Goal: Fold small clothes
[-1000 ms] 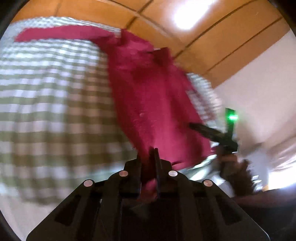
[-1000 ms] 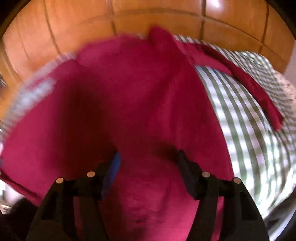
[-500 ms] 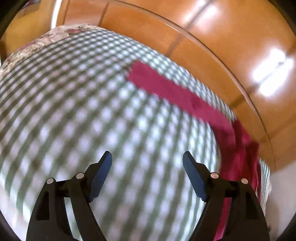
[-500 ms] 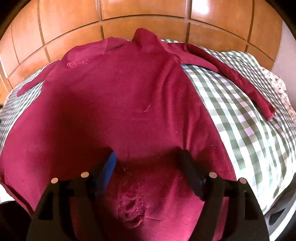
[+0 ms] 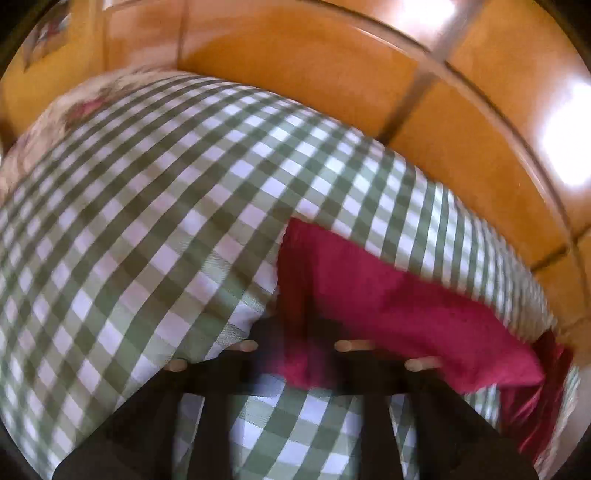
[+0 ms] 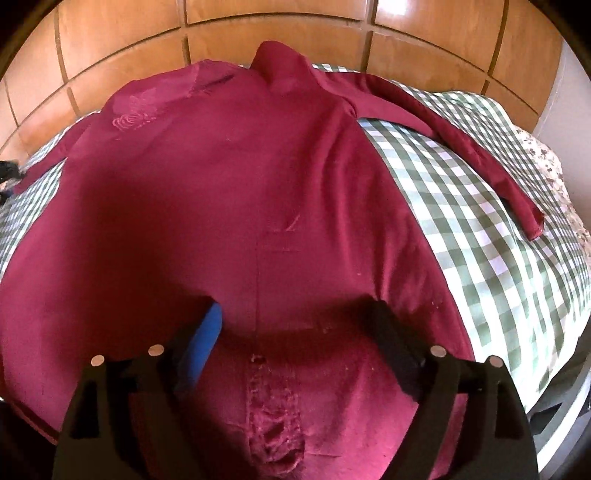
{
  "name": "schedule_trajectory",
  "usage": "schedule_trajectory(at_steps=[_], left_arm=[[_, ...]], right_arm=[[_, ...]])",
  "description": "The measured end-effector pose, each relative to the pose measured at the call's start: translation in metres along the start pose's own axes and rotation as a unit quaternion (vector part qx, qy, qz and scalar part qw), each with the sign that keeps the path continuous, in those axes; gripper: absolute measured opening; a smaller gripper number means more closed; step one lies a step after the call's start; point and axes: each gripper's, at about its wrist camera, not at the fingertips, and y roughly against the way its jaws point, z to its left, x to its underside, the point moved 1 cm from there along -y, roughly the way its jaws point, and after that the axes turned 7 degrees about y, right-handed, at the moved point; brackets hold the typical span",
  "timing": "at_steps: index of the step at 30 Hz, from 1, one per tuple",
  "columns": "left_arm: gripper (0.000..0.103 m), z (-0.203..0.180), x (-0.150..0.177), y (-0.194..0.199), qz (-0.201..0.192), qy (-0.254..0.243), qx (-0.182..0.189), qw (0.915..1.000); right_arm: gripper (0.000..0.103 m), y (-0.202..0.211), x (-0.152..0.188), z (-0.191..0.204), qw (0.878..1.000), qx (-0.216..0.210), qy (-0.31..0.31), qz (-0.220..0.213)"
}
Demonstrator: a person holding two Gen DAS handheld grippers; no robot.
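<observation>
A dark red long-sleeved top [image 6: 240, 184] lies spread flat on a green-and-white checked bed cover [image 6: 461, 229], collar toward the headboard. My right gripper [image 6: 295, 310] hovers low over the top's lower middle. Its jaws are opening wide, and no cloth is pinched between them. One sleeve [image 6: 461, 140] stretches out to the right. In the blurred left wrist view, the other sleeve [image 5: 388, 295] runs in from the right. My left gripper [image 5: 295, 325] is shut on its cuff end, close to the checked cover [image 5: 147, 221].
A wooden panelled headboard [image 6: 277, 22] stands behind the bed, also in the left wrist view as the headboard [image 5: 332, 74]. Flowered bedding shows at the far left corner [image 5: 85, 107] and at the right edge [image 6: 554, 173]. The bed's edge drops off at lower right.
My left gripper let go of the top's body, swung open across the checked cover and shut on the sleeve's cuff. My right gripper stayed put while its jaws spread wider.
</observation>
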Motion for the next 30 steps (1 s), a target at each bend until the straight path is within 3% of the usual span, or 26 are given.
schedule_trajectory(at_steps=[2,5,7,11,12,13,14,16,19,21,24,25,27,30], left_arm=[[0.007,0.002,-0.001,0.018,-0.04,-0.018,-0.004,0.999],[0.007,0.036,-0.013,0.053,-0.098,0.029,-0.009,0.9948],[0.007,0.06,-0.017,0.071,-0.128,0.049,-0.033,0.9901],[0.008,0.096,-0.008,0.076,-0.116,0.066,-0.08,0.9879],[0.012,0.1,-0.005,0.073,-0.106,0.071,-0.086,0.9881],[0.024,0.103,0.002,0.073,-0.094,0.082,-0.086,0.9884],[0.05,0.107,0.01,0.08,-0.087,0.088,-0.077,0.9893],[0.072,0.105,0.029,0.091,-0.081,0.106,-0.02,0.991],[0.072,0.083,0.062,0.107,-0.053,0.078,0.052,0.9942],[0.072,0.06,0.1,0.121,-0.007,0.037,0.133,0.9904],[0.072,0.022,0.162,0.142,0.056,-0.037,0.219,0.9734],[0.072,0.009,0.19,0.148,0.086,-0.061,0.245,0.9638],[0.072,-0.008,0.229,0.154,0.129,-0.08,0.28,0.948],[0.078,-0.022,0.279,0.156,0.177,-0.09,0.301,0.9327]], right_arm=[[0.085,-0.001,-0.003,0.001,1.0,0.003,-0.001,0.004],[0.086,-0.003,-0.004,0.0,1.0,0.005,-0.001,0.005],[0.086,-0.003,-0.004,0.0,1.0,0.005,-0.002,0.002],[0.088,-0.004,-0.004,0.001,1.0,0.009,-0.008,-0.004],[0.088,-0.004,-0.004,0.001,1.0,0.01,-0.01,-0.005],[0.088,-0.004,-0.005,0.001,1.0,0.011,-0.011,-0.006],[0.088,-0.004,-0.004,0.001,1.0,0.011,-0.012,-0.007],[0.088,-0.002,-0.004,0.0,1.0,0.009,-0.012,-0.01],[0.087,0.001,-0.004,-0.004,1.0,-0.001,-0.016,-0.013],[0.086,0.005,-0.005,-0.009,1.0,-0.013,-0.014,-0.014],[0.086,0.017,-0.002,-0.032,0.999,-0.003,-0.033,-0.027],[0.086,0.019,0.001,-0.04,0.999,-0.001,-0.042,-0.029],[0.086,0.023,0.009,-0.058,0.998,0.008,-0.06,-0.03],[0.085,0.031,0.029,-0.085,0.996,0.012,-0.084,-0.025]])
